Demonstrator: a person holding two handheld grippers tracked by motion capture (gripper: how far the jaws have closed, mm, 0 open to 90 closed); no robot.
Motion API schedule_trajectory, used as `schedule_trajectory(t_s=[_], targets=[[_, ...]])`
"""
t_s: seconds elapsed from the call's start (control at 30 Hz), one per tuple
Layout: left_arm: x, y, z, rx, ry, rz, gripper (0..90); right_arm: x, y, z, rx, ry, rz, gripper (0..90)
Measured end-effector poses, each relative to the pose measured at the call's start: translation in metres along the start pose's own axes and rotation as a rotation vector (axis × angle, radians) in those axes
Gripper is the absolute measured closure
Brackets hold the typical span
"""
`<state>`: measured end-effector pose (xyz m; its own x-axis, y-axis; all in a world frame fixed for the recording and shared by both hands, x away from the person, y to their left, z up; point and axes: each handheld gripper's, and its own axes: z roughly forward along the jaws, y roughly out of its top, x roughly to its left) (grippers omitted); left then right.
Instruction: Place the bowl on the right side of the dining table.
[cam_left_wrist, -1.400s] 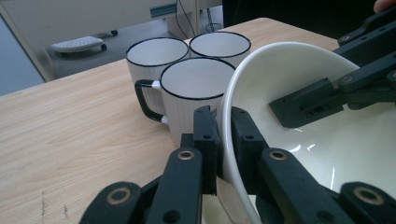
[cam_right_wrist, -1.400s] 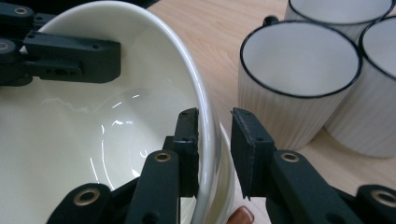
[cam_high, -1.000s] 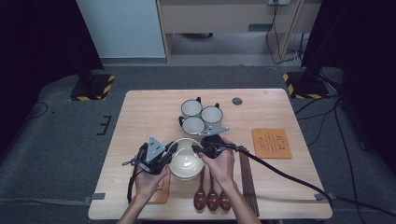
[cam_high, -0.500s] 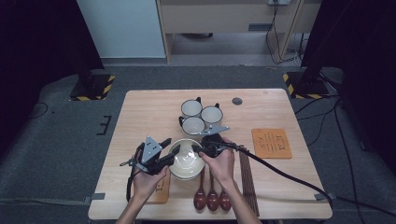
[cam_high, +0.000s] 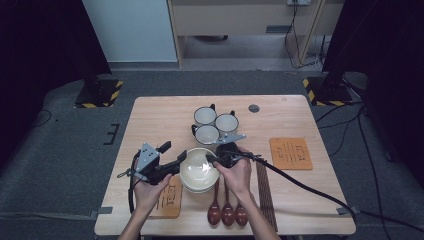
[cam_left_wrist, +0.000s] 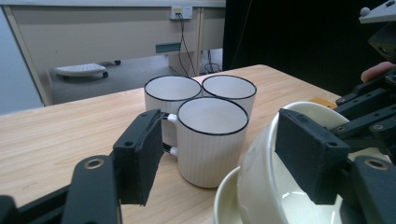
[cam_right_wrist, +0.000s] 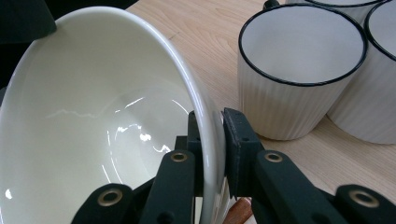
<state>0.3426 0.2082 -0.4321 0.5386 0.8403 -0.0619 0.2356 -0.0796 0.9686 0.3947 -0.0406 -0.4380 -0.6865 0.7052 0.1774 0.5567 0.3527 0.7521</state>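
A stack of cream bowls (cam_high: 199, 172) sits at the table's front centre. The top bowl (cam_right_wrist: 107, 107) is tilted in the stack, over the lower bowl (cam_left_wrist: 227, 198). My right gripper (cam_high: 212, 159) is shut on that top bowl's right rim, one pad inside and one outside (cam_right_wrist: 212, 140). My left gripper (cam_high: 175, 152) stands open at the bowl's left rim (cam_left_wrist: 261, 154). Its jaws have just been opening. The rim lies between them and the pads do not press it. One pad (cam_left_wrist: 140, 158) is outside the bowl and the other (cam_left_wrist: 310, 161) hangs over its inside.
Three white ribbed mugs (cam_high: 215, 125) stand just behind the bowls. Three wooden spoons (cam_high: 227, 212) and dark chopsticks (cam_high: 265, 185) lie in front at right. An orange mat (cam_high: 290, 152) lies at right, another (cam_high: 167, 200) under my left hand. A small dark disc (cam_high: 254, 108) lies at the back.
My left gripper's jaws have opened off the bowl's left rim and drawn slightly left. The right gripper keeps its hold on the right rim and has not moved.
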Motion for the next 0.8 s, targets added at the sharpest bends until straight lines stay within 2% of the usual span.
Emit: schedule_trajectory(t_s=[0.23, 0.37, 0.53, 0.7, 0.8], targets=[[0.011, 0.000, -0.005, -0.029, 0.042, -0.040, 28.3, 0.000, 0.001, -0.002, -0.007, 0.002, 0.001, 82.1], [0.020, -0.001, -0.008, -0.029, 0.075, -0.058, 27.9, 0.000, 0.003, -0.005, -0.019, 0.005, 0.001, 82.1], [0.031, -0.007, -0.008, -0.002, 0.124, -0.074, 27.8, 0.000, 0.006, -0.011, -0.044, 0.022, 0.002, 82.1], [0.042, -0.014, -0.006, 0.017, 0.146, -0.085, 26.8, -0.001, 0.009, -0.017, -0.090, 0.026, -0.009, 82.1], [0.048, -0.018, -0.006, 0.039, 0.165, -0.080, 25.6, -0.001, 0.011, -0.022, -0.100, 0.034, -0.006, 82.0]])
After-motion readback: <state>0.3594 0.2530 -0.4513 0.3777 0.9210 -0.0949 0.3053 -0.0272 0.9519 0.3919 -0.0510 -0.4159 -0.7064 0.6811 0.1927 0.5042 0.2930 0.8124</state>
